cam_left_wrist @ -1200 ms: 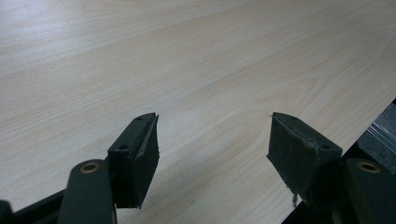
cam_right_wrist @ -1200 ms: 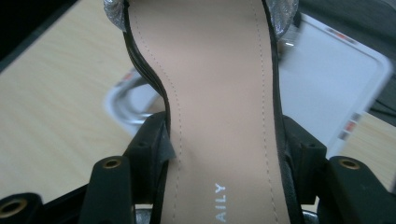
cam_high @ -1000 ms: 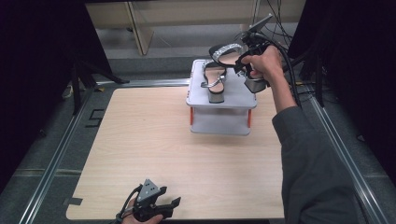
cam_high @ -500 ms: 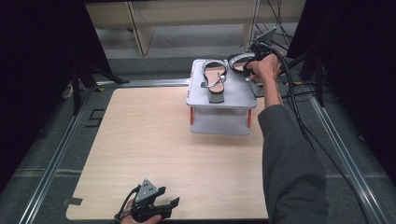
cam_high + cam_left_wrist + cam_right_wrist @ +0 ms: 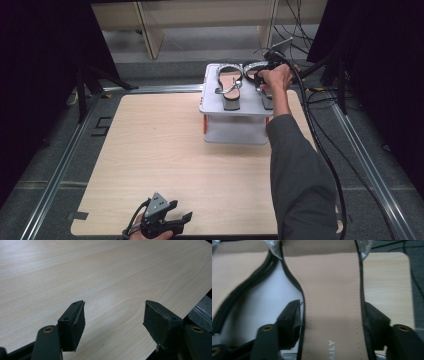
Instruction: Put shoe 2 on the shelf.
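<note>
On top of the grey stand [image 5: 235,107] at the table's far right edge, the right-hand black strappy sandal with a tan insole [image 5: 332,302] lies beside its mate [image 5: 229,86]. The right gripper [image 5: 333,322] straddles its heel end, jaws just opening, pads seemingly clear. It looks light, stiff-soled; that narrow waist suits gripping.

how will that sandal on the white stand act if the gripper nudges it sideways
The right sandal probably slides rather than rolls: its flat sole lies on the smooth stand. Its heel may make it tip. The thin straps look floppy.
</note>
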{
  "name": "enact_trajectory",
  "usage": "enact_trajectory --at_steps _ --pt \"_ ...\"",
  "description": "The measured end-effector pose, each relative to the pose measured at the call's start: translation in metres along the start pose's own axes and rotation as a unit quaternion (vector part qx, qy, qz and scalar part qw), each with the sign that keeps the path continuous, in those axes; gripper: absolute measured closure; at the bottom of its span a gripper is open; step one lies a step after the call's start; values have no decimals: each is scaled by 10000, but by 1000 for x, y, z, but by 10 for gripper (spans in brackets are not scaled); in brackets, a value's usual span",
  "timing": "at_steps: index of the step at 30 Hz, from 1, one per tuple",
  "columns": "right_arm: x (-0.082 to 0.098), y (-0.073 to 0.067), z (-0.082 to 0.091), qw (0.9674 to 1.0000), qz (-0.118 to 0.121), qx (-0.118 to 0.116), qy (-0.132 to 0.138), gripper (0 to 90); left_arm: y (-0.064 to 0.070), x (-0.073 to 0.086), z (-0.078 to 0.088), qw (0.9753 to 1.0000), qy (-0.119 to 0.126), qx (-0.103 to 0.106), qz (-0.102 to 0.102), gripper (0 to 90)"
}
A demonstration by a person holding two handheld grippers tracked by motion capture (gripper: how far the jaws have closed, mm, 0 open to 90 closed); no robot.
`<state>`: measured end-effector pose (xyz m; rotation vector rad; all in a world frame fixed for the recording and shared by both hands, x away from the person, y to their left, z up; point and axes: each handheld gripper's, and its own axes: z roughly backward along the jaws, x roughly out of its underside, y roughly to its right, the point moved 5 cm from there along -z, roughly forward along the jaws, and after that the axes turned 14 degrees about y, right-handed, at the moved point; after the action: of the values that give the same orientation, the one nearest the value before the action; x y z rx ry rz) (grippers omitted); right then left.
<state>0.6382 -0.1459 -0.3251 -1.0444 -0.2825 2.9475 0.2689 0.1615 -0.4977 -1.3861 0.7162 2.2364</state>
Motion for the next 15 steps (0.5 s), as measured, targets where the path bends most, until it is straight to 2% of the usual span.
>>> enact_trajectory --at_steps 1,2,3,6,7,8,9,10,12,15 --pt "0 -3 1 9998 -102 -137 -96 272 0 0 0 10000 -2 -2 -3 329" --pt "0 -5 2 9994 -194 -249 -161 262 -1 0 0 10000 -25 -29 -30 329" --pt "0 -6 4 9990 -257 -342 -148 271 0 0 -1 10000 -8 -17 30 329" --pt "3 -8 3 9986 -303 -321 -288 251 0 0 0 10000 1 -9 11 328" --pt "2 -8 4 9983 -365 -336 -313 252 -1 0 0 10000 -27 -34 -55 329" --pt "1 -7 5 9981 -406 -376 -285 259 0 0 0 10000 9 -18 -3 329" --pt "1 -5 6 9983 -345 -363 -313 279 -1 0 1 10000 -35 -27 -52 329" --pt "0 -4 8 9980 -372 -382 -342 279 0 0 1 10000 -6 3 17 329" --pt "-2 -4 9 9968 -589 -412 -359 283 0 0 1 10000 -6 1 15 328" --pt "-10 2 18 9971 -572 -500 -64 321 1 1 1 10000 -33 -17 34 328"
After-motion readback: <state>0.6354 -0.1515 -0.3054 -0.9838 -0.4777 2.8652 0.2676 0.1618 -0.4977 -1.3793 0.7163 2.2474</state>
